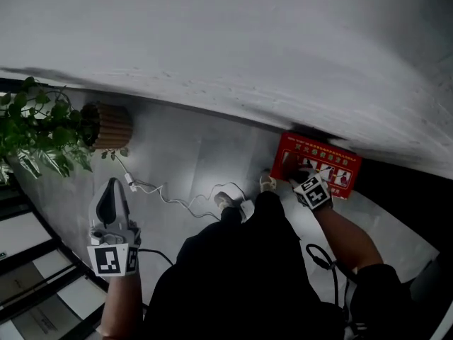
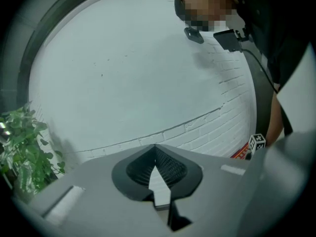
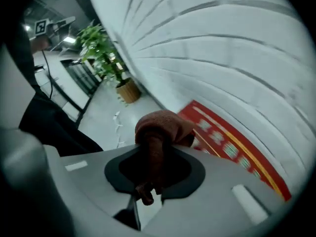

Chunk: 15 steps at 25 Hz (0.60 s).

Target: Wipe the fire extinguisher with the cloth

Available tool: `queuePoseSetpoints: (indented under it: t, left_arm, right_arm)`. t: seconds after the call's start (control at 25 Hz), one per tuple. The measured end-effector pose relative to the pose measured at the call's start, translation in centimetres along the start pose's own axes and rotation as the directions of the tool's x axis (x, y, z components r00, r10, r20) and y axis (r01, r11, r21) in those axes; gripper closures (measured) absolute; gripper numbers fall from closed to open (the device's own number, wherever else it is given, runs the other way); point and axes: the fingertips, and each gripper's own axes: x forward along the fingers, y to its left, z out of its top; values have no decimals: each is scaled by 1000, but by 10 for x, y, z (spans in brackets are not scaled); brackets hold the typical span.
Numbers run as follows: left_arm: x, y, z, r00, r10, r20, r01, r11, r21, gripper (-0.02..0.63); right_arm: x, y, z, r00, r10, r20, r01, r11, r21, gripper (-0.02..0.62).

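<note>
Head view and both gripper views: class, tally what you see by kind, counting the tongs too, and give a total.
Left tongs and right tongs: 2
Brown cloth: 1
Red box: 1
Potted plant: 1
White cable: 1
Total: 6

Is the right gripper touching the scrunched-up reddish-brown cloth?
Touching. The right gripper view shows the right gripper clamped on the scrunched-up reddish-brown cloth, which bulges out past its jaws.

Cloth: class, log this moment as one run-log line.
right gripper: shut on cloth | left gripper: shut, empty | cloth: close to red box by wall
</note>
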Motion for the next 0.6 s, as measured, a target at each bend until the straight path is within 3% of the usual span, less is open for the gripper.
queuePoseSetpoints:
  t: [0.12, 0.28, 0.4, 0.6]
  left_arm:
    - [-18, 20, -5, 998, 49, -27, -48, 999, 21, 607]
    - [-34, 41, -22, 992, 92, -86, -90, 996, 25, 607]
    - [-18, 32, -20, 996, 47, -78, -45, 999, 24, 607]
    - [31, -5, 17, 996, -94, 5, 94, 995, 44, 607]
  right_arm:
    - [71, 40, 27, 990, 117, -80, -128, 981, -147, 520]
    - [99, 61, 21, 961, 152, -233, -193, 967, -164, 520]
    - [85, 51, 5, 973, 136, -189, -162, 979, -127, 523]
    - [20, 15, -67, 994, 30, -109, -22, 997, 69, 526]
